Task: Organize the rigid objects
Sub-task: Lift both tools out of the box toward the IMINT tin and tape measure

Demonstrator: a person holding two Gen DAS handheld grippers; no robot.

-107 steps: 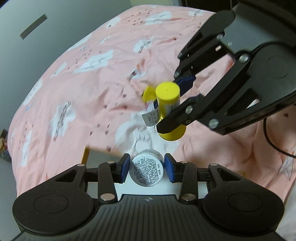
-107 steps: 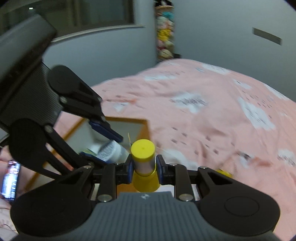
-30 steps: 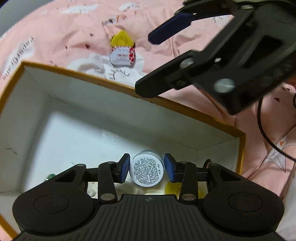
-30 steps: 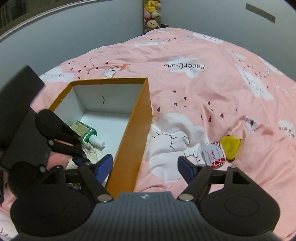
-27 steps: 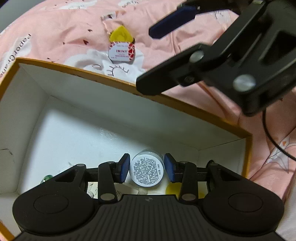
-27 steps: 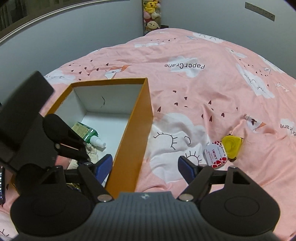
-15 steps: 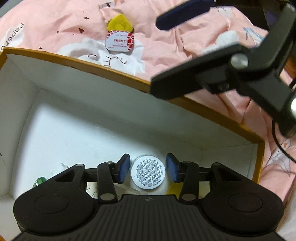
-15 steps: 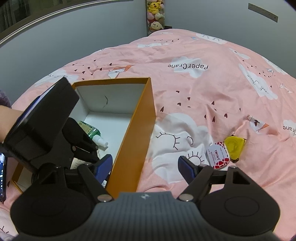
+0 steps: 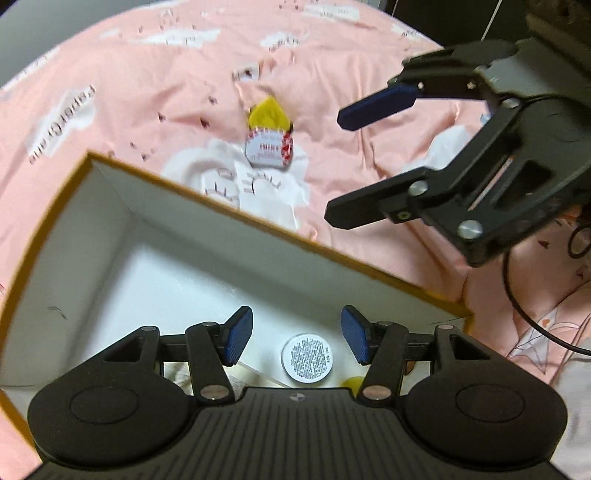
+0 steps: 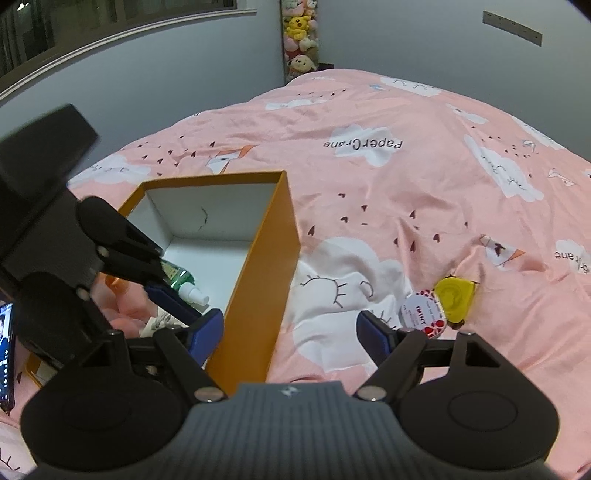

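An orange box (image 9: pixel 258 221) with white inside walls stands on the pink bedspread. A small white jar (image 9: pixel 307 357) lies on the box floor, label up. My left gripper (image 9: pixel 297 336) hovers just above it, jaws opening, and its blue pads (image 9: pixel 238 334) are clear of the jar. Beside the jar a bit of a yellow bottle (image 9: pixel 351 382) peeks out. My right gripper (image 10: pixel 290 332) hangs open and empty over the box's orange side wall (image 10: pixel 258 258). On the bed beyond lie a round mint tin (image 10: pixel 423 314) and a yellow tape measure (image 10: pixel 454 295), touching.
A green spray bottle (image 10: pixel 177 277) lies in the box under the left gripper's fingers (image 10: pixel 166 299). A phone (image 10: pixel 5 354) glows at the far left edge. A black cable (image 9: pixel 524 314) runs over the bedding on the right. Plush toys (image 10: pixel 299 33) stand by the far wall.
My left gripper has let go of the white jar, spread its jaws and risen a little. The jar now rests in the box. My right gripper has hardly moved.
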